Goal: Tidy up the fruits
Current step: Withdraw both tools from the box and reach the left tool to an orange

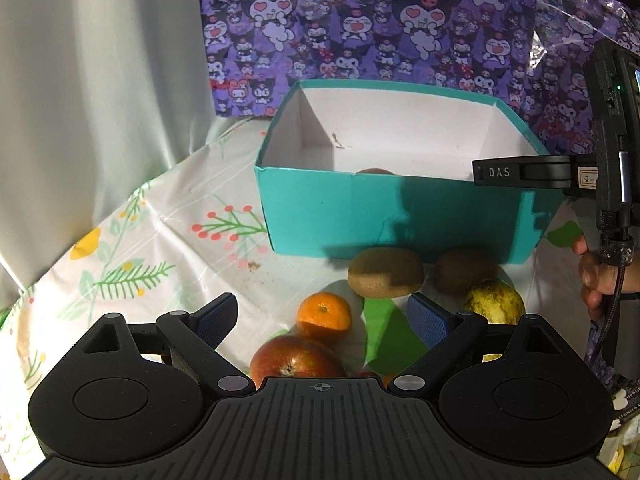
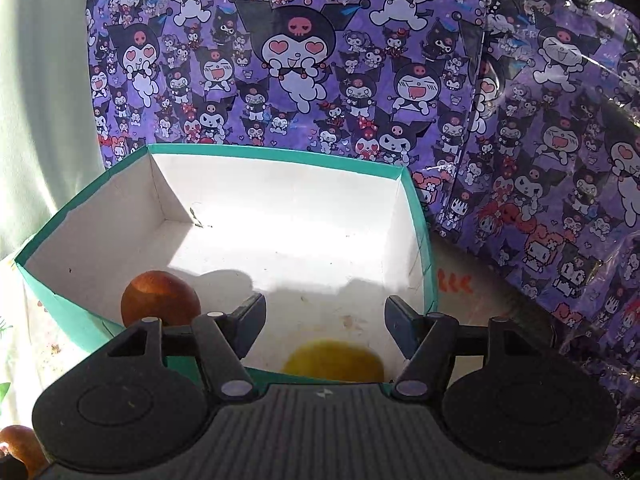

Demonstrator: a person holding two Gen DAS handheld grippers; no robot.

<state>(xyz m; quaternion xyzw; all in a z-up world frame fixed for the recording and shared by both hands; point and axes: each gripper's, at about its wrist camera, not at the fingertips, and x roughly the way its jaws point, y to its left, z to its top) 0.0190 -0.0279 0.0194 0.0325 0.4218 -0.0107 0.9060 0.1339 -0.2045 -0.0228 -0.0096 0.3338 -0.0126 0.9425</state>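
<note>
A teal box (image 1: pixel 360 208) with a white inside stands on the flowered tablecloth. In front of it lie two kiwis (image 1: pixel 385 273) (image 1: pixel 466 270), a yellow-green pear (image 1: pixel 495 305), a mandarin (image 1: pixel 325 315) and a red apple (image 1: pixel 298 360). My left gripper (image 1: pixel 322 316) is open above the mandarin and apple. My right gripper (image 2: pixel 325 322) is open over the box (image 2: pixel 424 240), which holds a brown-red fruit (image 2: pixel 160 298) and a yellow fruit (image 2: pixel 334 362) just below the fingers. The right gripper's finger (image 1: pixel 520 172) shows over the box rim in the left wrist view.
A purple cartoon-print sheet (image 2: pixel 320 60) hangs behind and right of the box. A pale curtain (image 1: pixel 92 100) hangs at the left. Another brown fruit (image 2: pixel 18 446) lies at the lower left of the right wrist view.
</note>
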